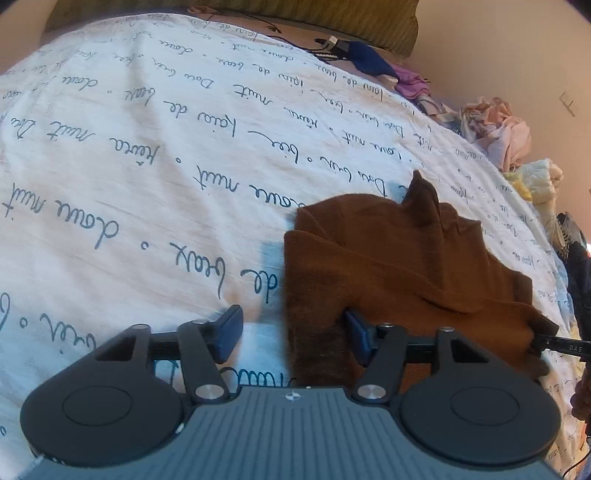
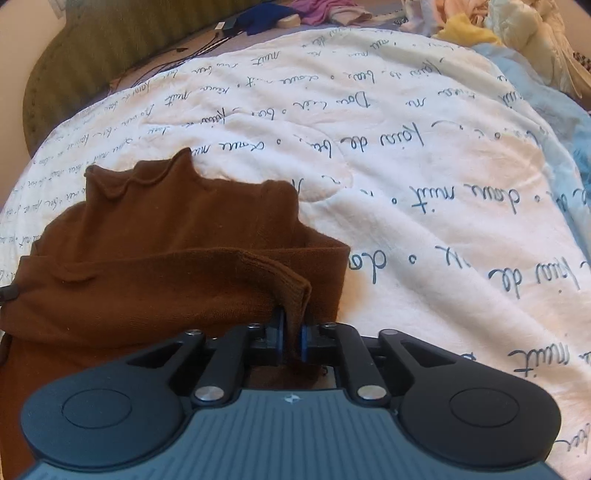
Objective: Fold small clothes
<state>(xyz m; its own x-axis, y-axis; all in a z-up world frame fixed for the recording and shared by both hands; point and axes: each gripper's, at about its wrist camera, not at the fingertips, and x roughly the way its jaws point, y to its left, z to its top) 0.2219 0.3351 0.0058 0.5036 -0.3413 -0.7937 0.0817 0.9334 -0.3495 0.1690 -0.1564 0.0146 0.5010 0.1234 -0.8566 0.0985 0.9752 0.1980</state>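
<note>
You have a white bedspread [image 1: 155, 155] printed with blue cursive script beneath everything. Behind it sits an olive-green cushion [image 2: 110, 48], with dark cables [image 2: 173, 59] trailing at its foot beside a small charger [image 1: 334, 44].

Open white blanket [image 1: 129, 166] from 9 to 12 o'clock in the left wrist view: flat, bare, easy passage. Brown sweater [image 1: 406, 266] blocking 1 to 3 o'clock, raised folds near the middle, one edge lying between the spread fingers of the left gripper [image 1: 291, 332]. Heaped clothes [image 1: 495, 125] lining the far right rim at 1 to 2 o'clock, cables [image 1: 328, 46] and a green cushion [image 1: 236, 9] across 12 o'clock.

In the right wrist view, wide bare blanket [image 2: 443, 221] from 12 to 3 o'clock. Sweater [image 2: 166, 240] filling 9 to 11 o'clock, a fold pinched in the right gripper [image 2: 291, 338]. Piled laundry [image 2: 517, 33] at 1 o'clock.
</note>
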